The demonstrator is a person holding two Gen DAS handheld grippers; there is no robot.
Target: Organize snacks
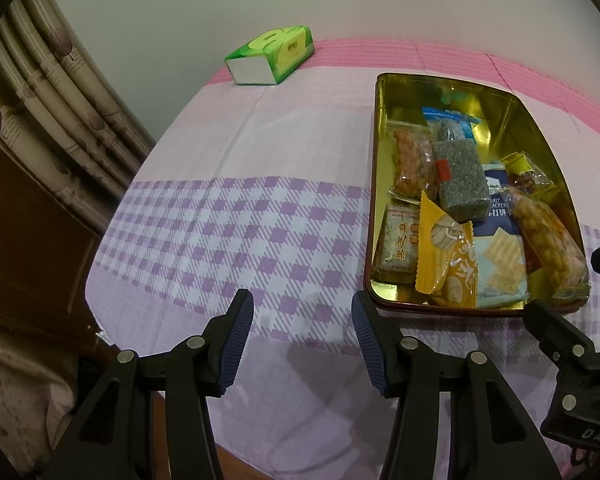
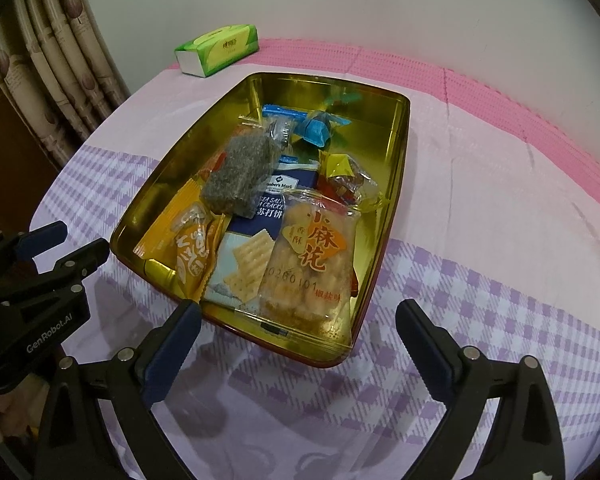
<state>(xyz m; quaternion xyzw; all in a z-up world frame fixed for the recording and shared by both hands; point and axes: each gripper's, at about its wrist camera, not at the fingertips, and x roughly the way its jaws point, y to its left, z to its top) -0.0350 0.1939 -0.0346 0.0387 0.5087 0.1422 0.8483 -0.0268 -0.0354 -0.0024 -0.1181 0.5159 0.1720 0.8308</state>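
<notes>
Tissue box [image 2: 217,50]: one, green, far left on the counter [image 2: 480,208], closed.
Tin [image 2: 400,148]: one gold rectangular tray mid-counter, holding all the snacks.
Snacks: orange packet [image 2: 192,248], dark sesame bar [image 2: 240,178], blue cracker pack [image 2: 252,248], clear twist-snack bag [image 2: 312,264], blue candy [image 2: 316,130].
Left tongs [image 1: 302,340]: released, empty.
Right tongs [image 2: 300,344]: released, empty, before the tin.

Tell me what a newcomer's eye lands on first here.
The gold tin, open on the checked cloth and heaped with snack packets, draws the eye first; a clear pack of fried twists lies nearest. Behind it, by the wall, sits a green tissue pack. Both grippers hover empty in front, jaws apart.
</notes>
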